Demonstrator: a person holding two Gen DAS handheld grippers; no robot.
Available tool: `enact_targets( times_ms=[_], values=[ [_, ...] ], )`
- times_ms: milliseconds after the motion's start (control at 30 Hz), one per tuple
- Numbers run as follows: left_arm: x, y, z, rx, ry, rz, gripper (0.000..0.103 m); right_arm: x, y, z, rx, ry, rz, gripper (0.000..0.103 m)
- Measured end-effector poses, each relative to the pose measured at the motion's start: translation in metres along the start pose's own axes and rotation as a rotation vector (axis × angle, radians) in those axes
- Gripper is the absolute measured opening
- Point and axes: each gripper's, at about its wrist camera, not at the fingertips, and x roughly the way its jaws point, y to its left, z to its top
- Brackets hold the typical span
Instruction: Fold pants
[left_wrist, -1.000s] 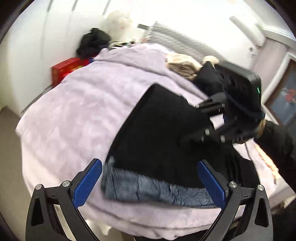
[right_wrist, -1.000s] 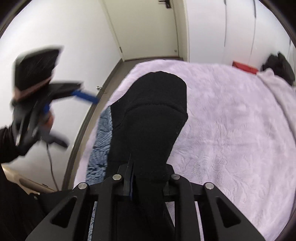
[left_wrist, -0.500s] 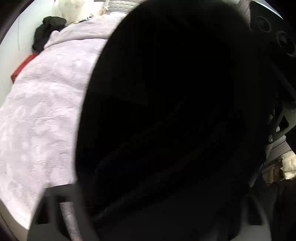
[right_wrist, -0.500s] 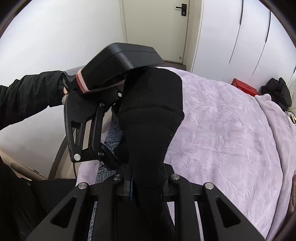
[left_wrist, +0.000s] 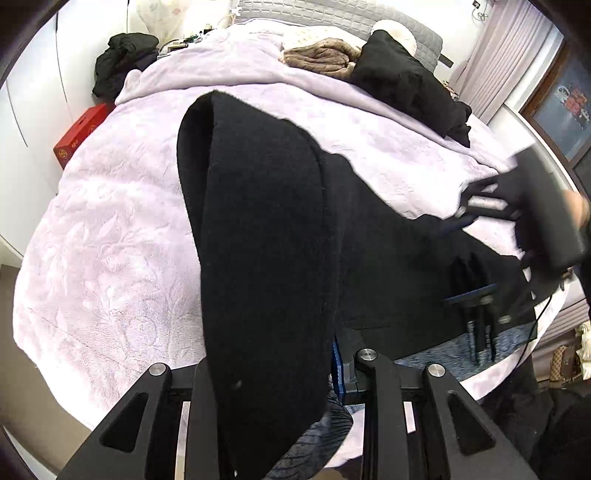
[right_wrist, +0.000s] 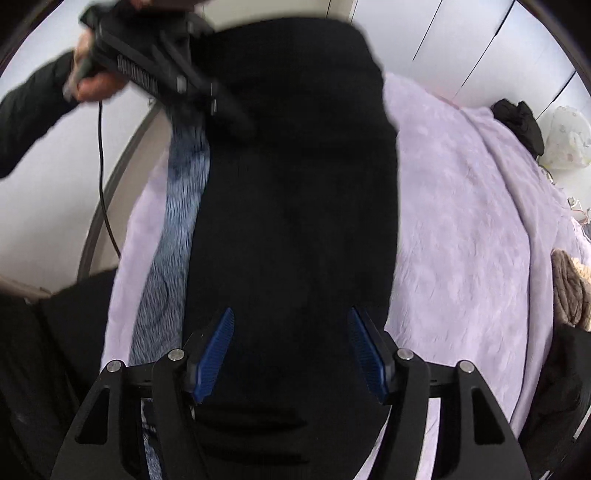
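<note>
Black pants (left_wrist: 266, 236) with a blue-grey lining (left_wrist: 436, 354) lie on a lilac blanket (left_wrist: 110, 240) on the bed. My left gripper (left_wrist: 273, 373) is shut on a folded-over part of the pants, which hangs up across the left wrist view. In the right wrist view the pants (right_wrist: 295, 206) lie under my right gripper (right_wrist: 291, 350), which is open with its blue pads (right_wrist: 214, 350) on either side of the cloth. The right gripper also shows in the left wrist view (left_wrist: 480, 258), open and blurred over the pants. The left gripper shows in the right wrist view (right_wrist: 221, 107).
A red box (left_wrist: 79, 134) sits at the bed's left side. Dark clothes (left_wrist: 122, 62) lie behind it. A brown knit (left_wrist: 321, 57) and a black garment (left_wrist: 410, 85) lie near the grey headboard (left_wrist: 332, 14). The bed's front edge is close to me.
My right gripper has let go of the pants and opened. My left gripper, open and apart a second ago, has closed on the folded pants and lifted them.
</note>
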Motion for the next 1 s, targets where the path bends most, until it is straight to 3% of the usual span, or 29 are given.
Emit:
enact_targets(
  times_ms=[67, 133, 233, 333, 367, 467, 567, 733, 833, 1000],
  values=[
    [-0.011, -0.012, 0.005, 0.022, -0.014, 0.001, 0.029, 0.033, -0.010, -0.008, 0.100, 0.064, 0.047, 0.069],
    [-0.005, -0.022, 0.015, 0.049, -0.014, 0.022, 0.028, 0.046, -0.019, -0.008, 0.180, 0.023, 0.082, 0.077],
    [-0.003, -0.042, 0.021, 0.066, 0.002, 0.089, 0.028, 0.038, -0.019, 0.000, 0.200, 0.013, 0.053, 0.080],
    [-0.007, -0.055, 0.018, 0.047, 0.000, 0.100, 0.028, 0.014, -0.007, 0.001, 0.205, -0.075, 0.150, 0.081],
    [-0.009, -0.059, 0.019, 0.047, -0.001, 0.103, 0.028, 0.013, -0.001, 0.001, 0.196, -0.091, 0.153, 0.081],
    [-0.003, -0.073, 0.032, 0.048, 0.010, 0.105, 0.027, 0.043, 0.010, -0.003, 0.250, -0.019, 0.087, 0.086],
    [-0.008, -0.092, 0.028, 0.083, 0.003, 0.154, 0.027, 0.017, 0.006, -0.008, 0.323, -0.084, 0.057, 0.087],
    [-0.019, -0.119, 0.028, 0.093, -0.014, 0.155, 0.026, -0.052, -0.004, -0.071, 0.502, -0.266, -0.009, 0.087],
    [-0.028, -0.147, 0.029, 0.127, -0.027, 0.148, 0.026, -0.077, 0.003, -0.126, 0.604, -0.304, -0.073, 0.087],
    [-0.035, -0.210, 0.034, 0.224, -0.032, 0.131, 0.026, -0.077, 0.007, -0.189, 0.698, -0.319, -0.163, 0.087]
  ],
)
